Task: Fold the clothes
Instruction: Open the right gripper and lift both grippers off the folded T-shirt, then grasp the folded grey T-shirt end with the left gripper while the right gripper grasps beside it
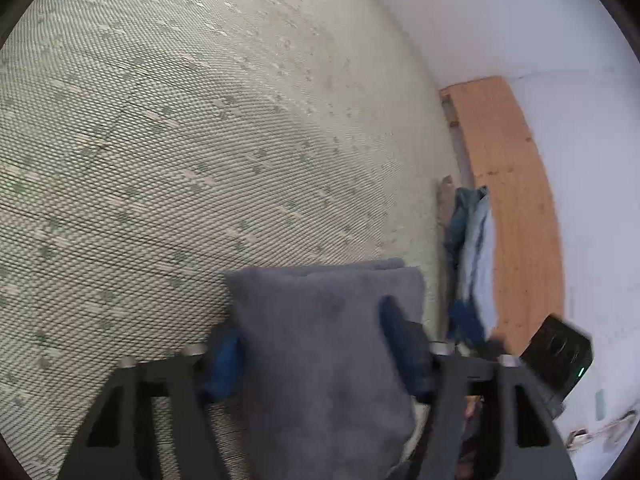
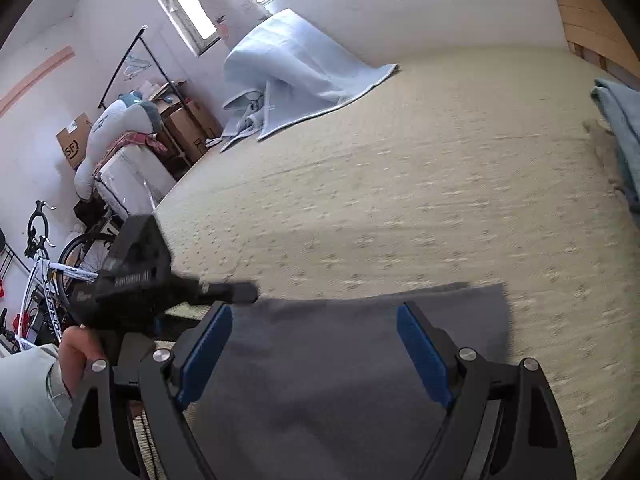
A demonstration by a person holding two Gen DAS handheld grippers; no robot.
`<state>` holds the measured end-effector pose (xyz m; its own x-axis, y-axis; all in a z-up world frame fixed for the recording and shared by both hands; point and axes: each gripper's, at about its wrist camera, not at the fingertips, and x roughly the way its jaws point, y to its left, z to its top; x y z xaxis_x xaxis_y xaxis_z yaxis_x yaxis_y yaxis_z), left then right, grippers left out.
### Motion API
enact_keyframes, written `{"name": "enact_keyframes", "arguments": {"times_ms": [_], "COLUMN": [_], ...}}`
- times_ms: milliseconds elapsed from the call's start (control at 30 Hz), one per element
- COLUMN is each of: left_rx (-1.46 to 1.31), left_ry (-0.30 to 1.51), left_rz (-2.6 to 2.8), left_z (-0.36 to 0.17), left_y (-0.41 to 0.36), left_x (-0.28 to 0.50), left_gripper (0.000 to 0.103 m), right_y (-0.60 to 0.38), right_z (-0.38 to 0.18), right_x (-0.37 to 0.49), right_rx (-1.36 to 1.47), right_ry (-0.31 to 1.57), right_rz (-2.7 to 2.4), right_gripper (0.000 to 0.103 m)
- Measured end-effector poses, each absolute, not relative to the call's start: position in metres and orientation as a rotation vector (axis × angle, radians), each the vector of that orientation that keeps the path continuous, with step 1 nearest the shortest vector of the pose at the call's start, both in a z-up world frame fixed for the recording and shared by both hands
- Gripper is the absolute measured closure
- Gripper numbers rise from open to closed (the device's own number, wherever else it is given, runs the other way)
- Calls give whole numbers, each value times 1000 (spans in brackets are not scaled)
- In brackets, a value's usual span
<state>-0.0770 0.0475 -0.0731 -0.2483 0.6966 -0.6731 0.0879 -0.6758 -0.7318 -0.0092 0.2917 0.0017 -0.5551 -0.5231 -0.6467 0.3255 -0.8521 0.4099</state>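
Two grippers sat over your grey cloth (image 2: pixel 352 364) on the mat (image 2: pixel 400 184): left gripper (image 1: pixel 320 344) pinched a raised fold; right gripper (image 2: pixel 316 344) stood wide, gripping nothing.

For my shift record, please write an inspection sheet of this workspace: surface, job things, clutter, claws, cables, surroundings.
Surface: beige woven mat, bare ahead of the claws.
Job's things: folded grey cloth lying on the mat; blue clothes piled at the mat edge.
Clutter: light blue blanket heaped at the far corner.
Grippers: left claw straddling the grey cloth, contact unclear; right claw open above it.
Cables: nothing seen.
Surroundings: wooden board, white wall, bicycle, cardboard boxes, window.
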Motion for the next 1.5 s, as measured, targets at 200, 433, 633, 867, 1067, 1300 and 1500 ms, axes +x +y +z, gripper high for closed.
{"name": "enact_keyframes", "arguments": {"times_ms": [200, 433, 633, 867, 1067, 1300, 1500], "left_rx": [-1632, -1636, -1633, -1624, -1618, -1614, -1613], "left_ry": [-868, -842, -800, -793, -798, -809, -802], "left_rz": [2047, 2087, 2112, 2102, 2091, 2080, 2080], "left_z": [-72, -74, -74, -76, -78, -77, -66], "left_y": [51, 51, 57, 60, 42, -10, -12], "left_x": [-73, -69, -67, -66, -66, -49, -48], "left_gripper": [84, 90, 91, 92, 92, 92, 92], "right_y": [344, 360, 348, 336, 321, 316, 303], "right_z": [1, -28, -48, -59, -62, -64, -62], "right_x": [-24, -43, -60, -73, -76, -78, -78], "right_rx": [1154, 1320, 1370, 1377, 1362, 1388, 1390], "right_ry": [-390, -394, -344, -301, -228, -159, -52], "right_rz": [-2456, -2351, -2269, -2234, -2210, -2258, -2279], "right_gripper": [16, 16, 16, 21, 32, 70, 71]}}
